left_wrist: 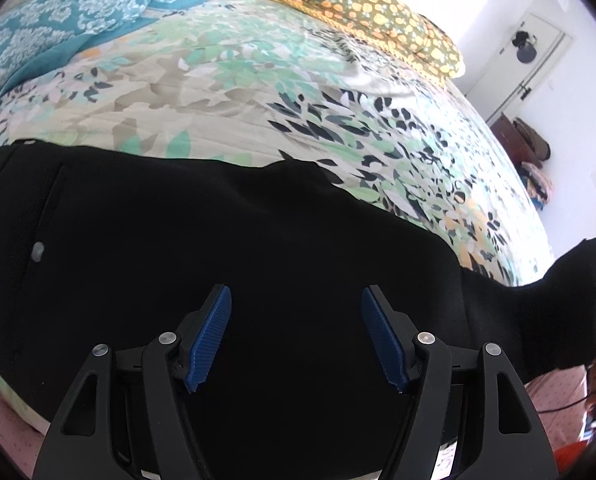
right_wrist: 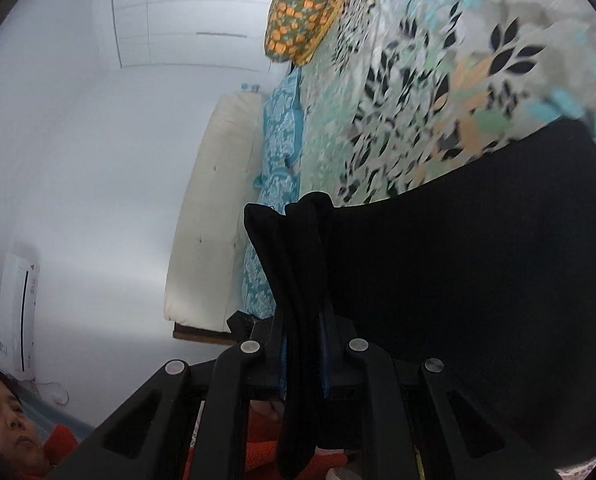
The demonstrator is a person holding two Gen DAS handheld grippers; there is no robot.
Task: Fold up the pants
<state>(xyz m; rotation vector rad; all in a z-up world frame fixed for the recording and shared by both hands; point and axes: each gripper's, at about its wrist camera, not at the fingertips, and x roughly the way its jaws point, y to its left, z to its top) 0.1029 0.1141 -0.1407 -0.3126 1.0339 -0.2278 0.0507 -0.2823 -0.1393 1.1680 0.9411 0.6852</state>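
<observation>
Black pants point(left_wrist: 218, 248) lie on the bed point(left_wrist: 226, 120) beneath the spread, empty left hand-held gripper point(left_wrist: 296, 300); right hand-held gripper point(right_wrist: 303, 344) clamps their bunched leg end, likely to carry it over for a fold.

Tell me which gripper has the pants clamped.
The right gripper: it is shut on a bunched fold of the black pants. The left gripper hangs open above them, pads apart.

A leaf-patterned bedspread point(left_wrist: 226, 92) is seen, with teal pillows point(left_wrist: 58, 28) and an orange-flowered pillow point(left_wrist: 361, 4) laid on it.
</observation>
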